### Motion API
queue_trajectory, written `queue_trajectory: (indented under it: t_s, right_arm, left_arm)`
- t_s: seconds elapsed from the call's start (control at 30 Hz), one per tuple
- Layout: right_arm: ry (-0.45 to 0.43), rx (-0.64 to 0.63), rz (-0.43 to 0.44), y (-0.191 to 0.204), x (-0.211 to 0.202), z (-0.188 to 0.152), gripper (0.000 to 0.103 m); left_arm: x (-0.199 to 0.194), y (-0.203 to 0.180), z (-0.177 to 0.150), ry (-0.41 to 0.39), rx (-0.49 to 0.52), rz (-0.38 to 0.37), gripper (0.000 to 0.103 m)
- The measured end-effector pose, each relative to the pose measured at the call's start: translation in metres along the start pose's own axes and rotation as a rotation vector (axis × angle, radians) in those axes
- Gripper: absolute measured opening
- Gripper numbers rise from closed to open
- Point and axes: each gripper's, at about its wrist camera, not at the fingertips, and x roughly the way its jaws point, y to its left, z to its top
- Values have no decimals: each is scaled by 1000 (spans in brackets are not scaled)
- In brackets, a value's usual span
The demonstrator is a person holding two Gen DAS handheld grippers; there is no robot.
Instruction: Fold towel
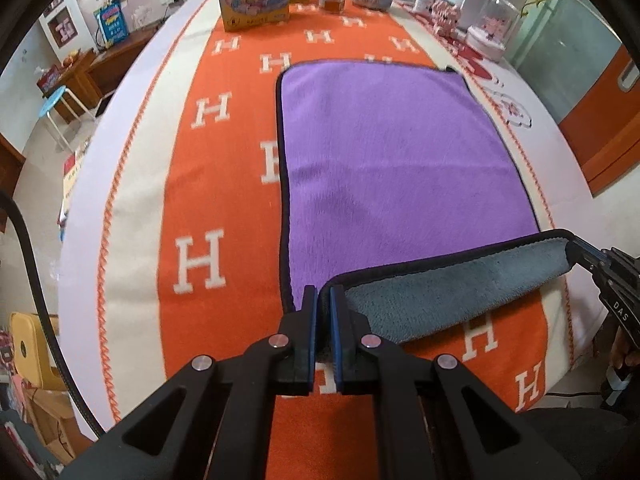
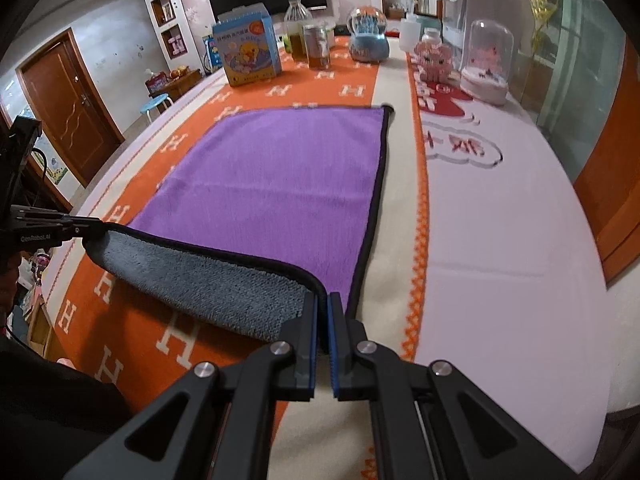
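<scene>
Orange runner (image 1: pixel 224 184) bears towel (image 1: pixel 392 152); both grippers pinch its lifted near edge.

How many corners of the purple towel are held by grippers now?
2. The left gripper holds the towel's near left corner, the right gripper its near right corner. Both far corners lie free.

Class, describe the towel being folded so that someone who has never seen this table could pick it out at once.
Start at the long table under the orange blanket patterned with white H letters. On its middle lies the towel, purple on top with a thin black border. Its near edge is lifted and turned back to show a grey underside, each near corner pinched by the left gripper or right gripper; nothing else there is flat cloth.
</scene>
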Motion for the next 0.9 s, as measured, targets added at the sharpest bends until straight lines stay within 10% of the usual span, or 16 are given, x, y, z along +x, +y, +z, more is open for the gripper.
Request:
queue_trajectory:
  t_s: [0.9]
  right_arm:
    - [-286, -69, -80, -15, -18, 129, 4]
  left_arm:
    - [-71, 4, 127, -316, 34, 36, 4]
